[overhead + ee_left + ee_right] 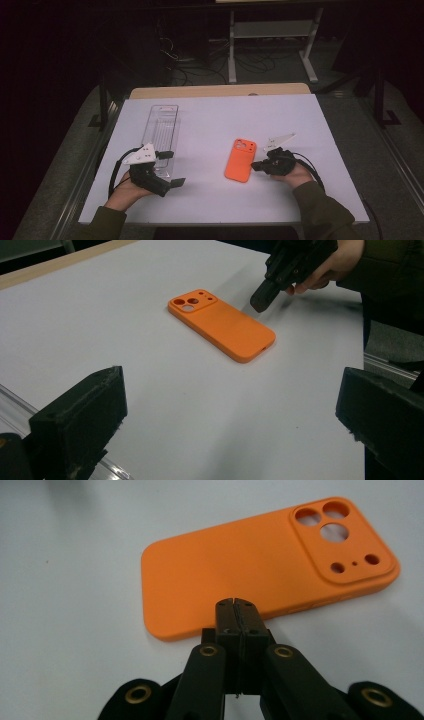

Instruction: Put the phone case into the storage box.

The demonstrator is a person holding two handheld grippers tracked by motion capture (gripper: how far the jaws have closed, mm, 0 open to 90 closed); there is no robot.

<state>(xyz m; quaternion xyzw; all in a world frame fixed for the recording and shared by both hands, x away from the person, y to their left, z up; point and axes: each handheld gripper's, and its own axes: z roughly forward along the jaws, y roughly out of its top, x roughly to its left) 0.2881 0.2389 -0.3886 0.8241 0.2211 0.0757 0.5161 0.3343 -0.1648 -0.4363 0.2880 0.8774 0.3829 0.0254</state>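
An orange phone case [240,160] lies back-up on the white table, its camera cut-outs toward the far side. My right gripper [257,166] is shut with nothing between its jaws. Its tips rest at the case's right long edge; whether they touch is unclear. In the right gripper view the closed tips [236,605] overlap the near edge of the case [240,565]. My left gripper [173,168] stands wide open at the near end of a clear plastic package [161,127]. Its view looks between the jaws [232,425] at the case [222,325] and the right gripper [262,296].
The white tabletop [210,120] ends in a wooden strip [220,91] at the far side. A clear package edge [10,400] lies under my left jaw. Beyond the table are a dark floor, cables and a metal stand [272,30].
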